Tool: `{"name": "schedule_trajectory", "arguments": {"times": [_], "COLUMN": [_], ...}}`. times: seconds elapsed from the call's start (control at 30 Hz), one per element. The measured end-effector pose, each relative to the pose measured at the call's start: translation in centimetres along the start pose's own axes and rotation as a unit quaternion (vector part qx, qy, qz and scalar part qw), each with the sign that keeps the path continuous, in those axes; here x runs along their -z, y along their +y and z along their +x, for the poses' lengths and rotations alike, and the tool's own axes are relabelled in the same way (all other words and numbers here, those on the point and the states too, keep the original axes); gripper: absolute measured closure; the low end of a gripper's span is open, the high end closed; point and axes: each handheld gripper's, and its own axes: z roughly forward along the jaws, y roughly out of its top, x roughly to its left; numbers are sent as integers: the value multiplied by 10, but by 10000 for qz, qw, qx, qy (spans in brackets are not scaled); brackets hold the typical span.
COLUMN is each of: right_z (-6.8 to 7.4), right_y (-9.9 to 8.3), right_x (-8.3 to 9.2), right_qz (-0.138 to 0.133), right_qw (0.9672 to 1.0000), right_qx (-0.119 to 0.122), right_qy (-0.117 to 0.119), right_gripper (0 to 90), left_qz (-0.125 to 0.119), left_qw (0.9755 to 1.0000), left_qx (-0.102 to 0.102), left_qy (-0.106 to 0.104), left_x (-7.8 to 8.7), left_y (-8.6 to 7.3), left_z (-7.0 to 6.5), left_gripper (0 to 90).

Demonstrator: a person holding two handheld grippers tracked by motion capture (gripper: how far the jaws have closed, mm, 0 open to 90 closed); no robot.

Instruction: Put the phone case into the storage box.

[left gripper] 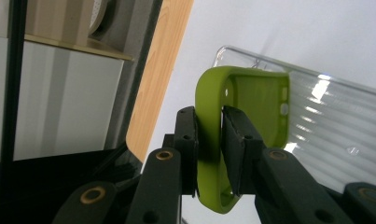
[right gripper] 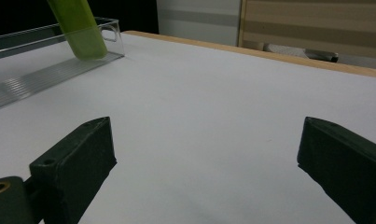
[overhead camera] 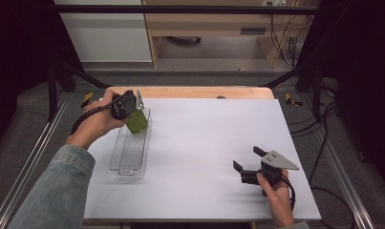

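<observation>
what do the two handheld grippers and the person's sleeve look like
Both grippers are black with two blocky jaws on linked arms with brass-coloured pivot pins. The right gripper carries a grey three-cornered plate and trails a black cable, as does the left gripper. The left arm wears a light blue denim sleeve.

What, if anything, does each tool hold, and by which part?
The left tool grips the green phone case by one side wall. The right tool holds nothing.

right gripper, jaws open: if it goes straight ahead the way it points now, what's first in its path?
Probably nothing nearby. The right gripper looks across bare white table toward the wooden far edge. The clear tray and the green phone case, held by the left gripper, sit off to its left, apparently outside that line, though depth is unclear.
</observation>
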Motion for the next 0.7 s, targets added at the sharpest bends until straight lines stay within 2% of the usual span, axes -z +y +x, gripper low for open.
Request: {"name": "schedule_trajectory", "arguments": {"times": [0.27,0.7], "right_z": [-1,-1], "right_y": [0,0], "right_x": [0,0], "right_qz": [7,28], "right_qw": [10000,10000], "right_qx": [-6,-19], "right_qy": [-1,-7], "right_gripper": [42,42], "left_qz": [-23,-104], "left_qw": [9999,9998], "left_qx": [31,-71], "left_qy": [100,179], "left_x": [-3,-5], "left_y": [0,1], "left_z": [2,2], "left_gripper": [743,765]}}
